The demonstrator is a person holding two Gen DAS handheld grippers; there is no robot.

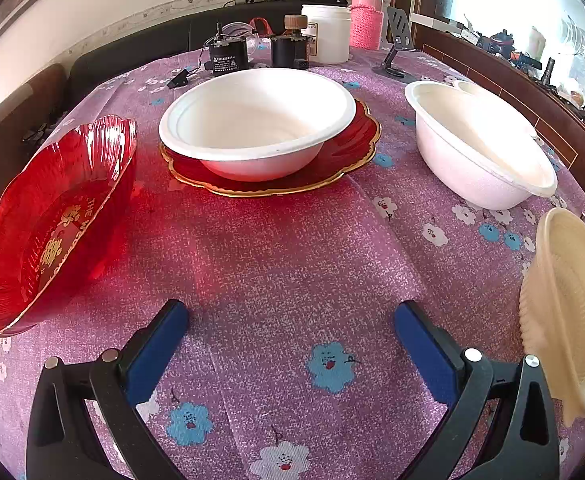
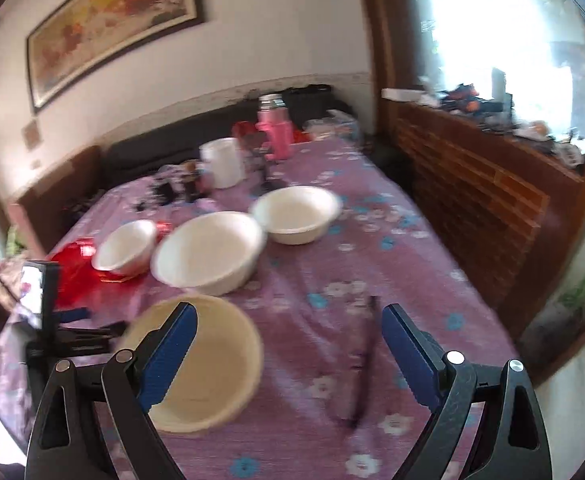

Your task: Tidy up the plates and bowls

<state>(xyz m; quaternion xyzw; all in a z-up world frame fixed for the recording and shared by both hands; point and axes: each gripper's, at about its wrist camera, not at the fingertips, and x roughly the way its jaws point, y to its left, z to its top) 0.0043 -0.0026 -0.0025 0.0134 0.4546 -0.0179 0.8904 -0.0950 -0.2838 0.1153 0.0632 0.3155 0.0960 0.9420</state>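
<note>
On the purple flowered tabletop (image 1: 276, 264), around a red plate (image 1: 344, 160) with a gold rim: one white bowl (image 1: 256, 120) seated on that plate, a red glass dish (image 1: 52, 216) to its left and nearer, tilted in the fisheye, two more white bowls (image 1: 480, 148) to its right, one behind the other, and a ribbed cream bowl (image 1: 564, 312) nearer still on the right. Behind the plate, a white jar (image 1: 326, 34), a pink flask (image 1: 366, 20), small black devices (image 1: 228, 56) and a phone stand (image 1: 396, 44). Left tongs (image 1: 291, 336) spread wide and released, low over bare cloth, touching nothing. From the right wrist view, blurred: right tongs (image 2: 288, 346) likewise spread and empty, the cream bowl (image 2: 212, 364) partly behind the left blue finger (image 2: 168, 356), contact impossible to tell. Farther off, three white bowls (image 2: 212, 252) in a loose row, red glass (image 2: 76, 272) at their left, the left gripper's black body (image 2: 44, 320) at the left edge, and a framed painting (image 2: 112, 20) on the wall.
</note>
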